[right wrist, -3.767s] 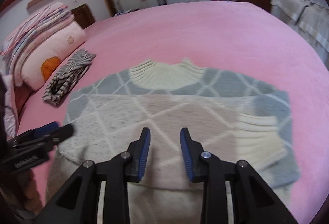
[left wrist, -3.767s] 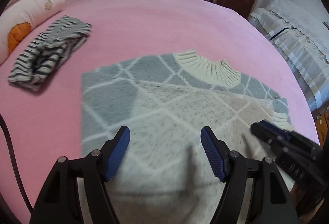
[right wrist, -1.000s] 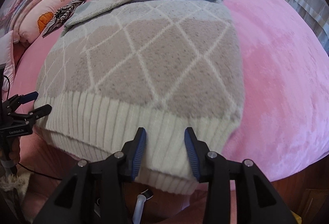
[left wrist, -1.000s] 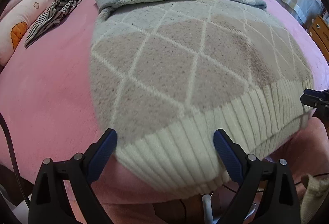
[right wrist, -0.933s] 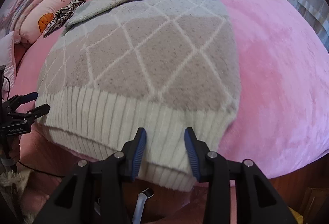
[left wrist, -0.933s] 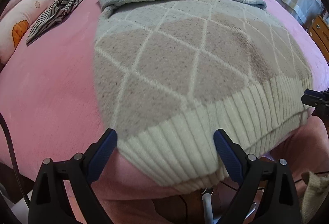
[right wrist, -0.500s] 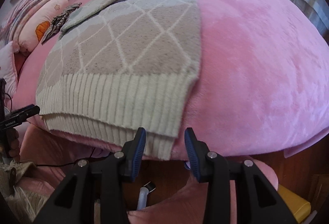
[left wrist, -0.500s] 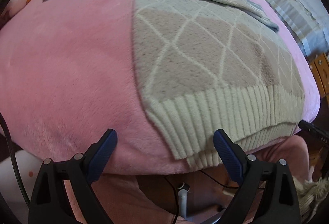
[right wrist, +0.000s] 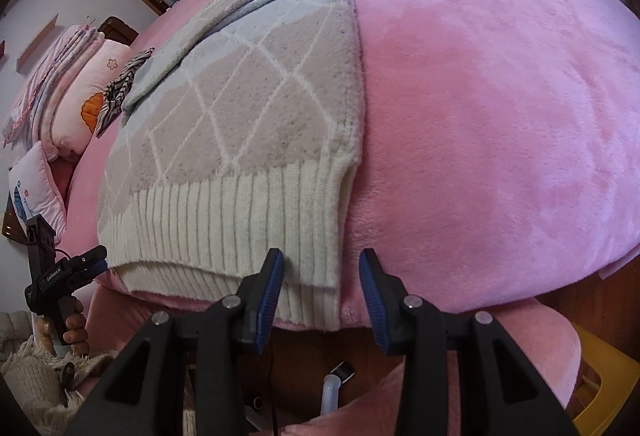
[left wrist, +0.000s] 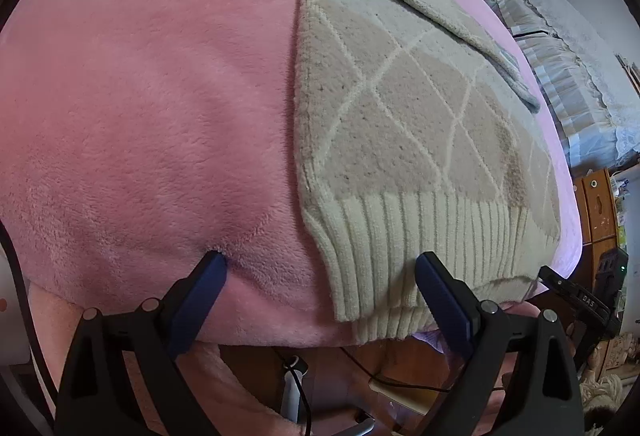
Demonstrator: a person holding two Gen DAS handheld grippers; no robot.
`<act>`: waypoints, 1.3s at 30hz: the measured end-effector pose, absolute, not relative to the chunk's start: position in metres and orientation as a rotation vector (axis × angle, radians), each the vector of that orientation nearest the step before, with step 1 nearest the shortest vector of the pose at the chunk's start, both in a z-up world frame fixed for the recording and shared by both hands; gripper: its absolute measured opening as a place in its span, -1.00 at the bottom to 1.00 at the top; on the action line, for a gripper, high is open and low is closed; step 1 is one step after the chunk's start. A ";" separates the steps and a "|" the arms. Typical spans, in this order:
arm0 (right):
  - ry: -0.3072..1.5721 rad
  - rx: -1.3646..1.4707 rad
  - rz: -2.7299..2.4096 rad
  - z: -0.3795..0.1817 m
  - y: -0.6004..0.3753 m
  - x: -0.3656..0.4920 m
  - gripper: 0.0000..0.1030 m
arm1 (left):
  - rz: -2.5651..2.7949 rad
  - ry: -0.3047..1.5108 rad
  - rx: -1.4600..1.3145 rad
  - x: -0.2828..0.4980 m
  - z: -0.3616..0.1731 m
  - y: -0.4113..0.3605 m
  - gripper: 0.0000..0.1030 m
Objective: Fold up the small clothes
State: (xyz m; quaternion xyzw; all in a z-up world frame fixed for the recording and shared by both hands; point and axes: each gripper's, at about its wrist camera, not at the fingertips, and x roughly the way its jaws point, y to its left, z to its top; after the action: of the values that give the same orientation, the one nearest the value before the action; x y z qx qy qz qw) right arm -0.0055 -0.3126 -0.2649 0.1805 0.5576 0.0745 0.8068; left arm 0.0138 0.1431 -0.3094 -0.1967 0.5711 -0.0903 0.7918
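Observation:
A knitted sweater (left wrist: pixel 404 131) with a beige and grey diamond pattern lies flat on the pink bed, its cream ribbed hem (left wrist: pixel 400 268) hanging over the near edge. My left gripper (left wrist: pixel 320 276) is open wide around the hem's left corner; its left fingertip touches the blanket. My right gripper (right wrist: pixel 322 272) is open around the hem's right corner (right wrist: pixel 320 268). The sweater (right wrist: pixel 248 103) has its sleeves folded across the top. Each gripper shows at the other view's edge: the right one in the left wrist view (left wrist: pixel 576 296), the left one in the right wrist view (right wrist: pixel 68 268).
The pink blanket (left wrist: pixel 140 95) covers the bed. A striped garment (right wrist: pixel 120 87) and pillows (right wrist: pixel 80 95) lie at the far left. A second bed (left wrist: pixel 580 55) and wooden door stand to the right. Cables and a yellow object (right wrist: pixel 604 376) lie below the bed edge.
Both grippers have dropped lower and moved apart, the left to the hem's left corner, the right to its right corner. The sweater has not moved.

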 end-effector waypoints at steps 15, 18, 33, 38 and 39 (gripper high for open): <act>1.177 0.433 0.257 -0.270 -0.306 -0.005 -0.28 | -0.373 1.241 -0.529 0.013 -0.306 0.119 0.29; 1.177 0.466 0.278 -0.271 -0.306 -0.004 -0.41 | -0.393 1.252 -0.594 0.015 -0.314 0.121 0.17; 1.168 0.597 0.323 -0.286 -0.317 -0.004 -0.72 | -0.416 1.242 -0.745 0.018 -0.331 0.124 -0.57; 1.147 0.589 0.346 -0.279 -0.315 -0.009 -0.82 | -0.449 1.217 -0.768 0.017 -0.320 0.120 -0.83; 1.139 0.580 0.353 -0.275 -0.314 -0.010 -0.83 | -0.455 1.206 -0.768 0.017 -0.315 0.119 -0.83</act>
State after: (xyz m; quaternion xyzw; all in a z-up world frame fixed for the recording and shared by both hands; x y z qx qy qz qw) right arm -0.0098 -0.3143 -0.2746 0.2691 0.5286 0.1637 0.7883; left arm 0.0172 0.1190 -0.3150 -0.3491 0.5482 -0.2069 0.7313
